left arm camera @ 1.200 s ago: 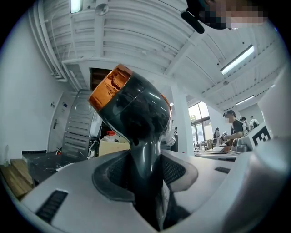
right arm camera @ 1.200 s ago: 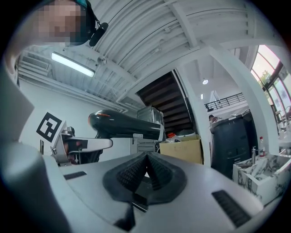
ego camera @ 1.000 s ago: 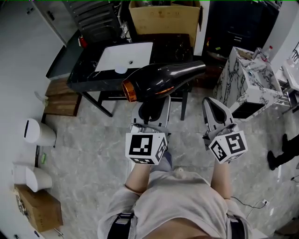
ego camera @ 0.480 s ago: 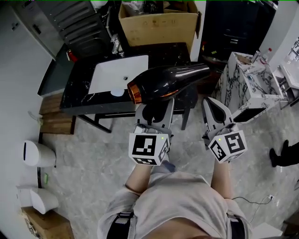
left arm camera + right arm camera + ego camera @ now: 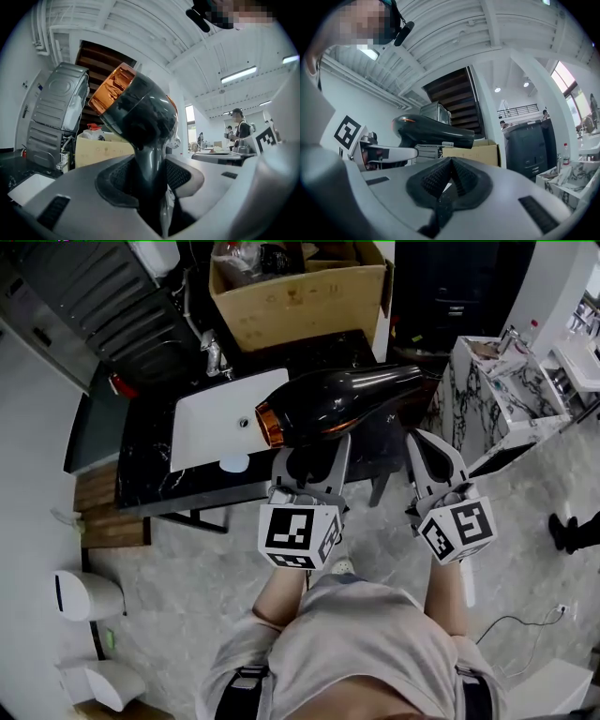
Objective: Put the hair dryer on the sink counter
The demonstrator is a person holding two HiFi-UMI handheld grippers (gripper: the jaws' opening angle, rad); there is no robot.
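Fingers (image 5: 115,180) of the left gripper (image 5: 312,454) are being pressed against the handle of the hair dryer (image 5: 342,399), one pad on each side. The dryer is being held in the air, its barrel lying crosswise and its copper-rimmed end pointing to the person's left. Seen from the head view, it is being carried above the front part of the sink counter (image 5: 141,474), just beside the white basin (image 5: 216,423). The right gripper (image 5: 424,440) is being held alongside, its jaws pressed together on nothing. Judging by this, the pickup is done. The lowering onto the counter and the release are not yet done.
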